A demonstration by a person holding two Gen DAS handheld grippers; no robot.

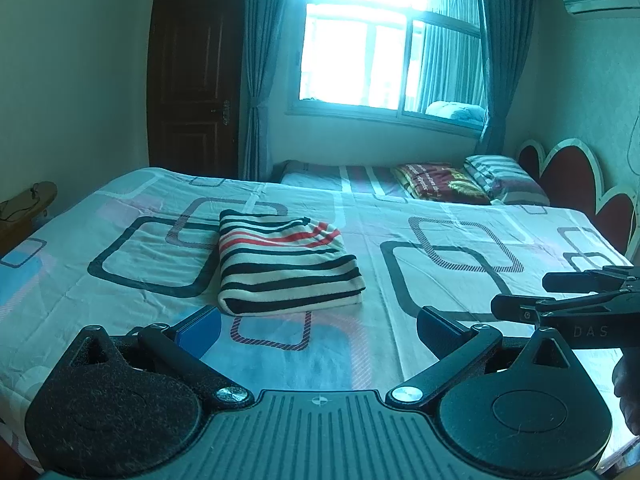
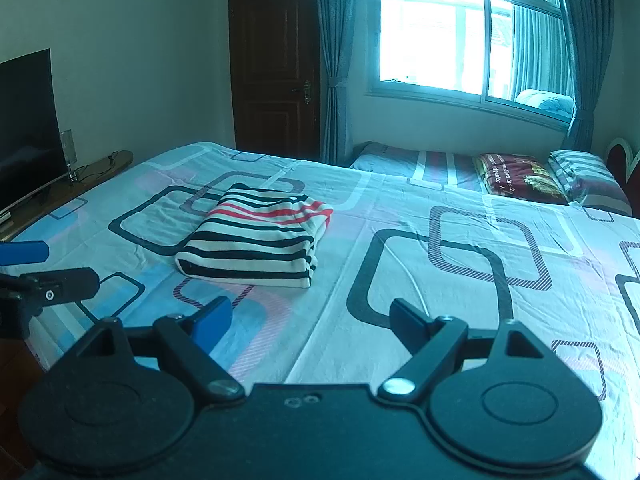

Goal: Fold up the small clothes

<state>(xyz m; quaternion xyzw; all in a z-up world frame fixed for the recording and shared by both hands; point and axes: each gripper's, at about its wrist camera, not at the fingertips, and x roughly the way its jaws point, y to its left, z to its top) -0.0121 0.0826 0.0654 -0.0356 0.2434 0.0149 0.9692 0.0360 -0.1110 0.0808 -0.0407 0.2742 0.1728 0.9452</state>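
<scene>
Striped garment (image 1: 286, 266) is seen folded on the bed sheet (image 1: 400, 320), just ahead of the left gripper (image 1: 318, 326) and ahead-left of the right gripper (image 2: 310, 320). Both are held wide, empty. Fold judged complete; edges should be checked before release.

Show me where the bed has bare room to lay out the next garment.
The widest free patch is the patterned sheet right of the folded black, white and red striped garment, running to the pillows at the head. A narrower strip lies between the garment and the near edge. The head end is crowded.
</scene>
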